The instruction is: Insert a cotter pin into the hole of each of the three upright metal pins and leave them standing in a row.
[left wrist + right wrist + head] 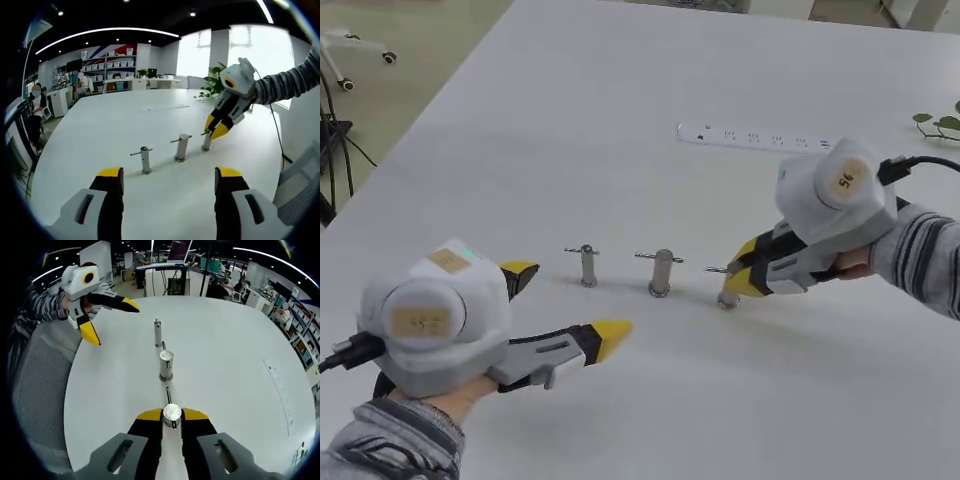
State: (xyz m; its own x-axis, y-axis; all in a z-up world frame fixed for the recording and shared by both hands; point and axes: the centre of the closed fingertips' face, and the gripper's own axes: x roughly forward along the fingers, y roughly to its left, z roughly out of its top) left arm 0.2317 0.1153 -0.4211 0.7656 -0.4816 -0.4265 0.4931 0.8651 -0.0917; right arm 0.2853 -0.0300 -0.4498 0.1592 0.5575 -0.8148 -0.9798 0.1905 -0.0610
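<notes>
- We saw three pins standing upright in a row on the white bench (620, 130), and we took the middle pin (660, 273) as our mark.
- The middle pin carried the middle cotter (658, 258) crosswise through it just under its head, with an end sticking out on each side.
- The left pin (588, 266) stood just beside the middle pin on the person's left, apart from it, with the left cotter (582, 250) crosswise near its top in the same way.
- The right pin (728, 297) stood on the other side of the middle pin, in line with the other two; in the head view its foot showed on the bench and its head was hidden by the tongs.
- The right tongs (740, 268) were closed around the head of the right pin; in the right gripper view the round pin top sat between the two yellow tips, which pressed in on either side of it.
- The right cotter (716, 269) stuck out from the right pin toward the middle pin; we could not tell how far it went through the hole.
- The left tongs (567, 302) hung nearer the person than the middle pin and to its left, jaws spread wide, gripping nothing and touching no pin.
- A white power strip (755, 136) lay on the bench well beyond the middle pin.
- Leaves of a plant (940, 122) showed past the power strip, far to the right of the middle pin.
</notes>
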